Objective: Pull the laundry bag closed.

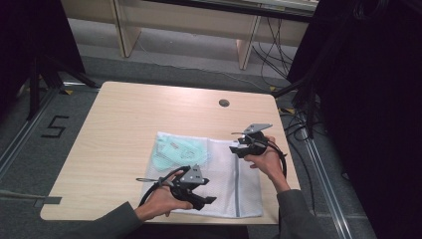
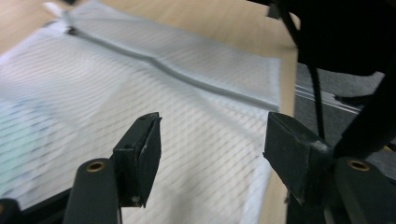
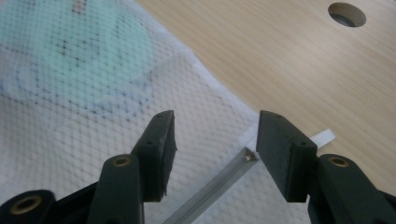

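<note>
A white mesh laundry bag (image 1: 224, 174) lies flat on the wooden table (image 1: 124, 119), with a pale green garment (image 1: 174, 152) inside its left half. My left gripper (image 1: 211, 200) hovers over the bag's near edge. Its jaws stand open above the mesh (image 2: 140, 74) with nothing between them, and the zipper seam (image 2: 187, 77) runs beyond. My right gripper (image 1: 235, 148) hangs over the bag's far right corner. In the right gripper view it is open (image 3: 215, 140), and the zipper end (image 3: 219, 179) lies below the gap, untouched. The green garment (image 3: 93, 46) shows through the mesh.
A round cable hole (image 1: 224, 103) sits in the table beyond the bag. The table's right edge (image 1: 288, 149) is close to the right hand, with cables on the floor past it. Bare wood stretches left of the bag.
</note>
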`<state>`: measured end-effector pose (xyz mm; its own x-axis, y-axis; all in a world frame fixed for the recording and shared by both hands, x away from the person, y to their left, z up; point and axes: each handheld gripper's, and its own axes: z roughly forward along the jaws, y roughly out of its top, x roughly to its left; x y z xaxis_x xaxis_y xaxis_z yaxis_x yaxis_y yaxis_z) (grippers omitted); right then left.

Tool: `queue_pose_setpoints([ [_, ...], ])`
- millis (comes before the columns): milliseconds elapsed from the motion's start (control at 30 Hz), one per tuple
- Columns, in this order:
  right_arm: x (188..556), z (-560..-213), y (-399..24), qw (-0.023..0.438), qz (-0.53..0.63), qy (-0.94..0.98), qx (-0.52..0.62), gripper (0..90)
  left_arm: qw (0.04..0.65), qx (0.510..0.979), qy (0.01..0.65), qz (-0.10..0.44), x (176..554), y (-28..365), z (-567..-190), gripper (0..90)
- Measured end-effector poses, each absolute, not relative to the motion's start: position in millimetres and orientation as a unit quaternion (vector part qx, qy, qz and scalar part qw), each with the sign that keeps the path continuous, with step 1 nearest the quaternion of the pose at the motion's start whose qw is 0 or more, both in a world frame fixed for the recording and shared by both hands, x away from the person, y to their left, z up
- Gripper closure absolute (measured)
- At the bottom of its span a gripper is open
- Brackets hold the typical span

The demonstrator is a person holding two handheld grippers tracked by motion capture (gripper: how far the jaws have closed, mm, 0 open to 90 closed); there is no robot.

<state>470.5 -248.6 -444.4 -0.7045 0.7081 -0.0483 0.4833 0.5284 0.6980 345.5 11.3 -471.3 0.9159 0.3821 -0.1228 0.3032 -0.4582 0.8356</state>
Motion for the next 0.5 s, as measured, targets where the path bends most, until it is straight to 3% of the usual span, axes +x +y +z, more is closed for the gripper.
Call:
queue_pose_setpoints([
  [500,426.2,-447.7,-257.1,0.155,0.359,0.855,0.341,42.8,0.486,0.829,0.264,0.086,357.2,81.7,-460.8,27.0],
])
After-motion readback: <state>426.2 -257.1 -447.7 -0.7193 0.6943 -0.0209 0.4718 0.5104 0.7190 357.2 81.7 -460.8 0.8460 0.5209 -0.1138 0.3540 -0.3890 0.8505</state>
